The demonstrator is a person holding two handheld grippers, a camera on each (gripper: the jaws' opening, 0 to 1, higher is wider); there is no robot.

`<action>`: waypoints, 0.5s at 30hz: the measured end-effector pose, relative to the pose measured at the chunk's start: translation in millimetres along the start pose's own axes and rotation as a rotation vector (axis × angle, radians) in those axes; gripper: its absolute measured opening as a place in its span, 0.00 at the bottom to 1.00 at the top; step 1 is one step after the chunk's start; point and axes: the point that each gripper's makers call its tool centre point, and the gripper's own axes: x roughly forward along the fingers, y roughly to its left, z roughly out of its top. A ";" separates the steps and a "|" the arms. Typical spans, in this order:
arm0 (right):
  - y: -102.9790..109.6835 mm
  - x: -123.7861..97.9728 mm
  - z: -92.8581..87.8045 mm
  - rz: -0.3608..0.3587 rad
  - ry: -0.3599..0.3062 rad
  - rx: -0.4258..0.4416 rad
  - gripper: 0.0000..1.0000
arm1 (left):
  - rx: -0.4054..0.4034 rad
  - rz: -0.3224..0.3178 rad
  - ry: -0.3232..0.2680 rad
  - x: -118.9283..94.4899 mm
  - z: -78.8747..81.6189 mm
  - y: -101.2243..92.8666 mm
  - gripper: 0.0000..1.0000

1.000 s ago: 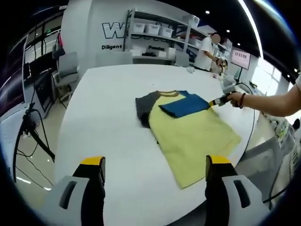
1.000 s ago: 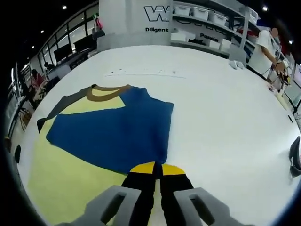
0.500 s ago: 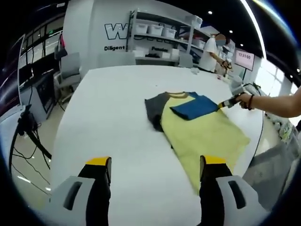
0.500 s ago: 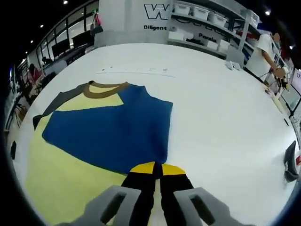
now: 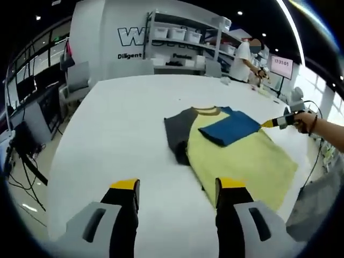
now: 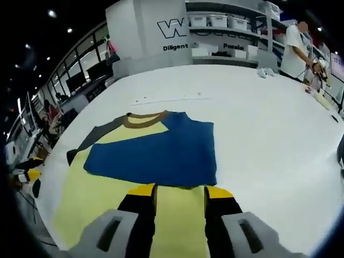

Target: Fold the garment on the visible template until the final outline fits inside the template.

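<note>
A yellow T-shirt (image 5: 242,158) lies flat on the white table (image 5: 123,123), its grey sleeve (image 5: 176,129) spread out to the left. Its blue sleeve (image 6: 161,153) is folded across the yellow chest below the brown collar (image 6: 144,115). My right gripper (image 6: 180,192) stands open just short of the blue sleeve's edge, over yellow cloth, with nothing between its fingers. In the left gripper view the right gripper (image 5: 273,123) shows at the shirt's right side, held by a hand (image 5: 305,121). My left gripper (image 5: 178,187) is open above bare table, near the shirt's hem.
Faint marks (image 6: 167,99) cross the table beyond the collar. Shelves with white bins (image 5: 177,37) stand behind the table, and a person (image 5: 246,60) stands beside them. A chair (image 5: 78,80) sits at the far left edge. Cables (image 5: 21,161) hang by the table's left side.
My right gripper has opened and let go of the blue sleeve, which now lies folded on the chest. The left gripper view has shifted a little; its jaws stand slightly closer together.
</note>
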 end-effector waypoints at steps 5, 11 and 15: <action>17.3 -13.3 -14.7 0.042 -0.011 0.002 0.28 | 0.098 -0.005 0.067 16.1 -19.7 -9.2 0.42; 29.8 -24.7 -30.5 0.049 0.000 -0.036 0.26 | 0.105 -0.004 0.072 27.7 -29.8 -12.0 0.32; 34.4 -30.7 -39.3 0.064 0.002 -0.020 0.27 | 0.169 -0.008 0.100 35.1 -35.7 -15.1 0.32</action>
